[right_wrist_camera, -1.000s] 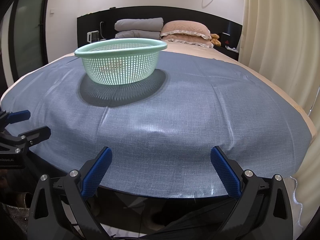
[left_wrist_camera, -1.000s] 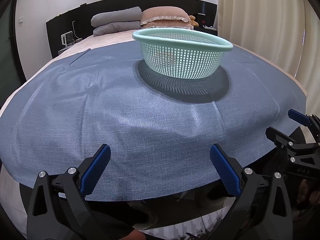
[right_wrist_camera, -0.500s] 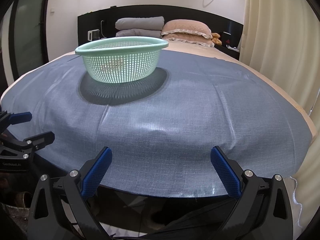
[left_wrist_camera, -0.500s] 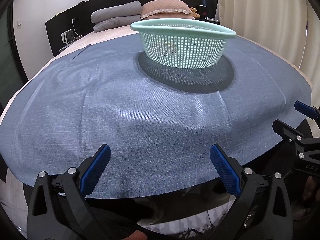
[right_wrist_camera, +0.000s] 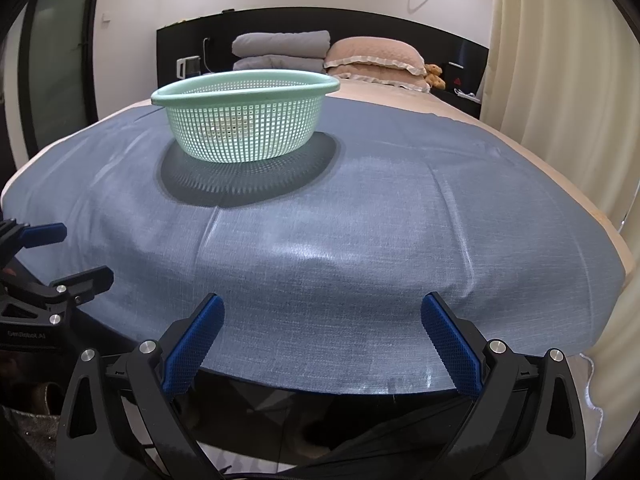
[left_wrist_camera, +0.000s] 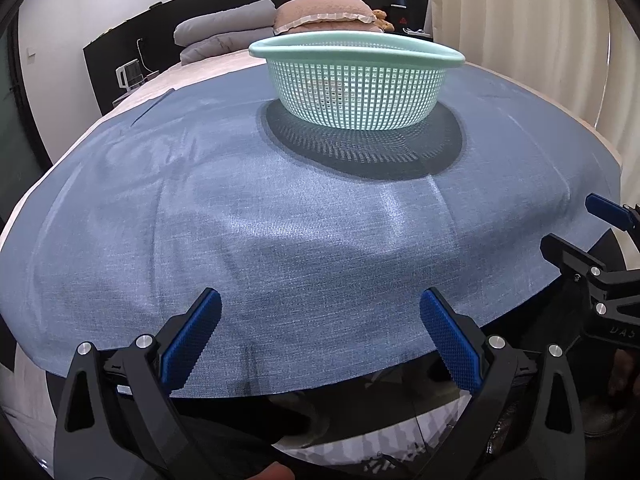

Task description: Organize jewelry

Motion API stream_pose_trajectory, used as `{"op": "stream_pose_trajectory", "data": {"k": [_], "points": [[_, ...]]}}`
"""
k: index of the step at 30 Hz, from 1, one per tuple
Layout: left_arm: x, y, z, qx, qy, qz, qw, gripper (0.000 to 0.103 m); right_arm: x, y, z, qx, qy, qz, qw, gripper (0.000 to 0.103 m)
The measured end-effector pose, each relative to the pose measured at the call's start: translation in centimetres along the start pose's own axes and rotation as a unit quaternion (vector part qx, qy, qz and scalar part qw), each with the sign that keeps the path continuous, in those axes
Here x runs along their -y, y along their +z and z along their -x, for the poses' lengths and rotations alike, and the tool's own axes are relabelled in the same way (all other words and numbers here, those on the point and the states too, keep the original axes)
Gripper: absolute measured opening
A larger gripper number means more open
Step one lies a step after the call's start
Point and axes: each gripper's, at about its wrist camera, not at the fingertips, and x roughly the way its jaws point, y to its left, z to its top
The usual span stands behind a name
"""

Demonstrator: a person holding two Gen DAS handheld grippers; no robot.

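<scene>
Both the left gripper [left_wrist_camera: 318, 330] and the right gripper [right_wrist_camera: 322, 330] hang spread and empty; the mint-green plastic mesh basket [left_wrist_camera: 356, 80] on the blue woven cloth [left_wrist_camera: 280, 220] hides its contents behind the lattice.

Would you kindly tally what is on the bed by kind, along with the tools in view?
Green mesh basket: 1
Blue cloth: 1
Folded grey blankets: 2
Pink pillow: 1
Soft toy: 1
Tools, both open: 2, the left tool and the right tool
Total: 8
</scene>
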Motion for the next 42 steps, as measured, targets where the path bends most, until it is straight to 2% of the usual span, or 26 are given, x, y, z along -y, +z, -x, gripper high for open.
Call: {"op": "stream_pose_trajectory", "data": {"k": [5,23,42], "points": [[-1.0,-0.1,0.1,0.005,0.000,0.024,0.9997,0.097,0.1,0.0,-0.1,-0.001,0.001,-0.001,1.000,0.095],[-1.1,-0.1,0.6,0.016,-0.007,0.021,0.9996,0.097,0.0,0.0,-0.2,-0.004,0.002,-0.001,1.000,0.095],[-1.3,-0.1,0.4,0.011,-0.016,0.023,0.9995,0.097,0.1,0.0,-0.1,-0.003,0.001,-0.002,1.000,0.095]]}}
